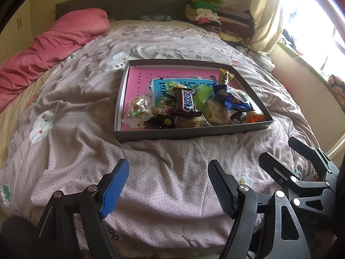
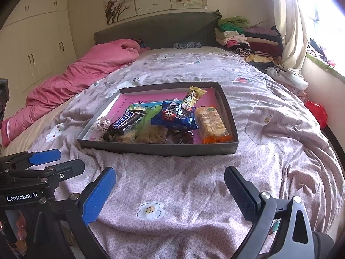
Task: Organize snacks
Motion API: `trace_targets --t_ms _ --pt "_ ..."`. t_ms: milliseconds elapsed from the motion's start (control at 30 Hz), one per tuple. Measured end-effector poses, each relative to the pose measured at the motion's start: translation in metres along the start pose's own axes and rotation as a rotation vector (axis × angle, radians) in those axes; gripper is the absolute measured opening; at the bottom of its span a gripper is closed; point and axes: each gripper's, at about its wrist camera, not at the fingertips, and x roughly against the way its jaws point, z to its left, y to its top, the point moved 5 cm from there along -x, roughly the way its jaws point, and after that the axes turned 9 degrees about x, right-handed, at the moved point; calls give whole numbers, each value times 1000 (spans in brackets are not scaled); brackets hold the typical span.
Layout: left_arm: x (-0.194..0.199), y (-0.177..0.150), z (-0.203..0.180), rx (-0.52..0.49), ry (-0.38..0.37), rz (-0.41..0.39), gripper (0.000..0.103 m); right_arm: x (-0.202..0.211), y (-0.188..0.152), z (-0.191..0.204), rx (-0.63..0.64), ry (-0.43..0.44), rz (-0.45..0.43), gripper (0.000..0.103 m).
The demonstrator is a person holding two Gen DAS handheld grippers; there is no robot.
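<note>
While both tools hovered over the near end of the bed, the left gripper point(image 1: 168, 185) held its blue-padded fingers well apart with nothing between them, only the rumpled pale pink patterned quilt point(image 1: 151, 161) showing in the gap. The right gripper point(image 2: 170, 194) likewise stood spread wide and empty above the same quilt, near a printed white flower point(image 2: 150, 209).

Farther up the bed lay the shallow dark grey cardboard tray point(image 2: 159, 147) with a pink printed lining, and all the snacks sat heaped in its near half. A brown Snickers bar point(image 2: 127, 122) lay tilted on top of the pile toward the tray's left side. Just beside it, a blue cookie packet with white lettering point(image 2: 175, 116) rested across the middle. A clear-wrapped block of beige crackers with an orange end point(image 2: 212, 123) lay along the right wall. A small yellow-and-black wrapped candy point(image 2: 193, 96) pointed toward the far wall. From the left wrist view, a crinkled clear bag of pale snacks point(image 1: 139, 109) sat at the tray's left side.

A bunched pink duvet point(image 2: 86, 73) lay along the left edge of the bed, and folded clothes point(image 2: 243, 36) were stacked at the headboard corner.
</note>
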Motion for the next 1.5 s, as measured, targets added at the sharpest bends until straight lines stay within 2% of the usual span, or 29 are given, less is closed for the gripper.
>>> trace_targets --t_ms 1033,1500 --pt "2 0 3 -9 11 -12 77 0 0 -6 -11 -5 0 101" --pt "-1 1 5 6 39 -3 77 0 0 -5 -13 -5 0 101"
